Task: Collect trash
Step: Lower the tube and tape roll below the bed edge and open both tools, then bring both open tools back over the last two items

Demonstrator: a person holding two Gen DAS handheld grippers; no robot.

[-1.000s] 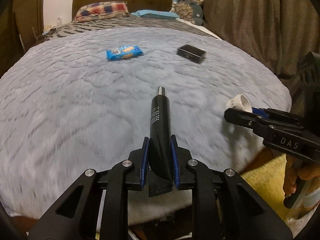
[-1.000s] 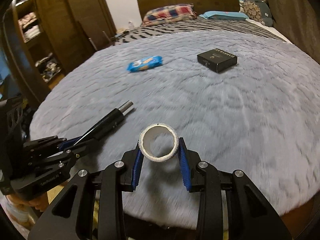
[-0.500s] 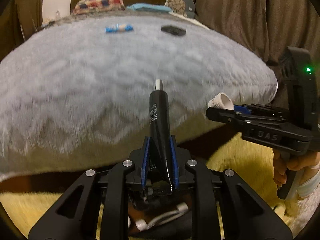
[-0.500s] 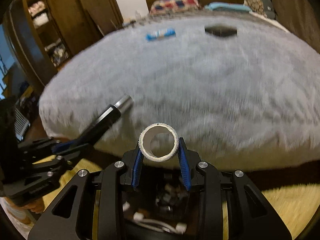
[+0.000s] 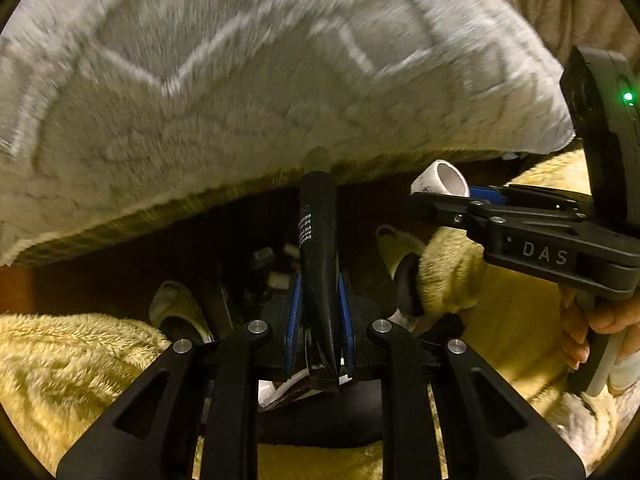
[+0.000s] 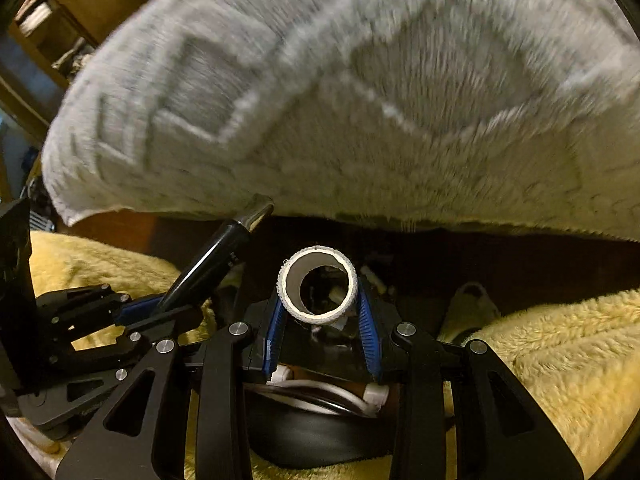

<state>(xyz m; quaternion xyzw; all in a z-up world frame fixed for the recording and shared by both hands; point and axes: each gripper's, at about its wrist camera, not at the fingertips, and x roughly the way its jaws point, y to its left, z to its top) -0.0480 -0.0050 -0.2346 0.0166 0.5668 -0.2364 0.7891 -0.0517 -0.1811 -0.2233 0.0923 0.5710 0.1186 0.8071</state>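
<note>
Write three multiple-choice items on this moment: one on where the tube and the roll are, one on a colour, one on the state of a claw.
1. Where is the black tube?
A. lying on the grey blanket
B. between the left claw's pads
C. on the yellow rug

2. What colour are the pads that grip the white roll?
A. blue
B. red
C. green

3. What state is the right claw in?
A. wide open and empty
B. out of view
C. shut on the roll

Answers:
1 B: the left claw clamps the tube's lower end, below the blanket.
2 A: blue strips flank the roll.
3 C: both pads press on the roll's sides.
</note>
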